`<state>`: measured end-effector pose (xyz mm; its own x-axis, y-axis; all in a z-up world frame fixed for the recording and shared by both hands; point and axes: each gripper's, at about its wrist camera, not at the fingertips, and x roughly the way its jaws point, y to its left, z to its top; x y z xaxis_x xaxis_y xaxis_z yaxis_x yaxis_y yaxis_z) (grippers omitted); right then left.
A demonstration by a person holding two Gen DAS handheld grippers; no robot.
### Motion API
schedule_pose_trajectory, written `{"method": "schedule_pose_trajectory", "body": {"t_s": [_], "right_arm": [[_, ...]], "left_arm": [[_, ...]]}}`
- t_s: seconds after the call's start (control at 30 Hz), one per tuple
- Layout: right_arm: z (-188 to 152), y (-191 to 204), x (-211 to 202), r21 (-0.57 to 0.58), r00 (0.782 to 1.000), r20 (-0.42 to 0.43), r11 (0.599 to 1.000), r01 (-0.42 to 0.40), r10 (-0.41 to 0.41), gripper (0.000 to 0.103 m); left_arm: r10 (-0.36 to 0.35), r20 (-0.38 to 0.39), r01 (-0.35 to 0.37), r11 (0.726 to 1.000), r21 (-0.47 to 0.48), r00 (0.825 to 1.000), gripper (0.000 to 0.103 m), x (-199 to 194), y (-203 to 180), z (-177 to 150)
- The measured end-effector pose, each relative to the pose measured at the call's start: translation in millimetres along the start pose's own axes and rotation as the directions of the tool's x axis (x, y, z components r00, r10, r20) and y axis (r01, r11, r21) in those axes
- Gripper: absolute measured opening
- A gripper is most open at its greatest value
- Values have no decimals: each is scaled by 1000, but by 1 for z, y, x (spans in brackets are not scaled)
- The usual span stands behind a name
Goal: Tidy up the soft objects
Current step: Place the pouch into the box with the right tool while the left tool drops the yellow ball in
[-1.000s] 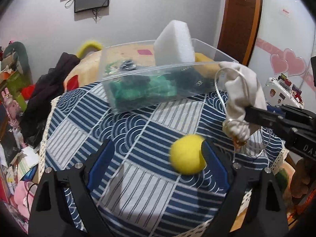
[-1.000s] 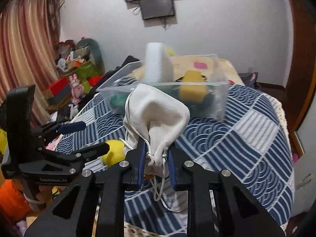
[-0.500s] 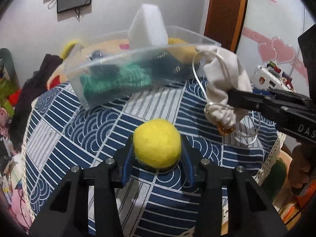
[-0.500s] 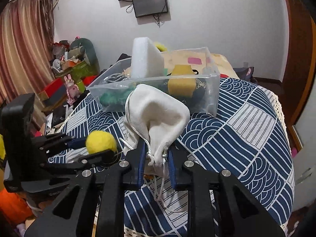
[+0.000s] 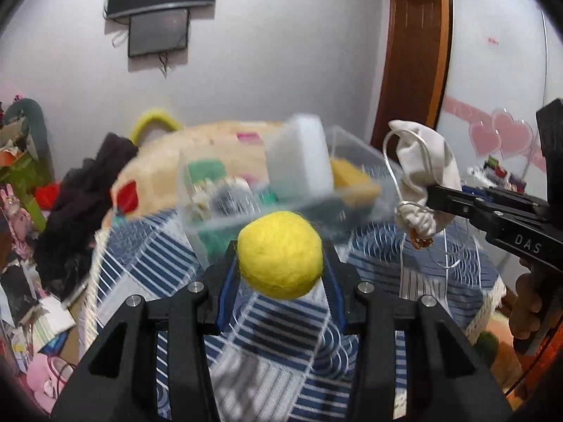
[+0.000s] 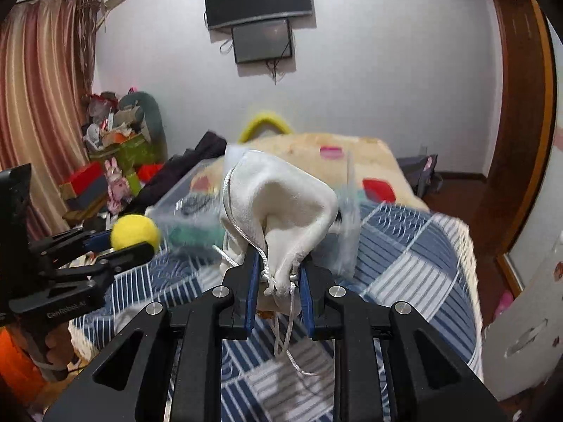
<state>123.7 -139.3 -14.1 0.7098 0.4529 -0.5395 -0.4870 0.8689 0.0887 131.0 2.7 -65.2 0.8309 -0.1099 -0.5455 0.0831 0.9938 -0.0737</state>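
My left gripper (image 5: 279,274) is shut on a fuzzy yellow ball (image 5: 280,254), lifted off the blue patterned tablecloth (image 5: 281,334). In the right wrist view the same ball (image 6: 135,232) shows at the left, between the left gripper's fingers. My right gripper (image 6: 278,292) is shut on the gathered neck of a white drawstring pouch (image 6: 281,204), its cord dangling below. That pouch (image 5: 422,165) hangs at the right in the left wrist view. Just beyond both stands a clear plastic bin (image 5: 281,193) with a white foam block (image 5: 299,158), a yellow sponge (image 5: 352,176) and green items inside.
The table (image 6: 404,246) ends in a fringed edge on the right. Behind it lies a bed with a beige blanket (image 6: 337,147). Clutter and toys (image 6: 116,147) pile up at the left wall. A wooden door (image 5: 411,70) stands at the right.
The left gripper closed on the yellow ball, which lay on the cloth, and lifted it. Both grippers have risen; the right one has kept the pouch throughout.
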Motion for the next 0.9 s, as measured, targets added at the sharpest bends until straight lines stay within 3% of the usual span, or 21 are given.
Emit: {"method": "schedule_pose_trajectory", "body": {"t_s": [0.23,0.33,0.7,0.9], "right_arm": [[28,3,8,-13,996,81,1000,27,-26,19],[34,3,18,-11,995,90,999,41,-40,19],[31,9,81,-8,999,-43,1000,13,-13,19],[23,17,88,-51,996,-85,999,7,-11,24]], "left_arm": [[42,92,-42,999,-5,995,44,-5,9,32],[20,106,-19,1000,-9,994,44,1,14,44],[-2,3,2,997,-74,1000,44,65,27,56],[21,-55,-25,996,-81,998,47,89,28,52]]}}
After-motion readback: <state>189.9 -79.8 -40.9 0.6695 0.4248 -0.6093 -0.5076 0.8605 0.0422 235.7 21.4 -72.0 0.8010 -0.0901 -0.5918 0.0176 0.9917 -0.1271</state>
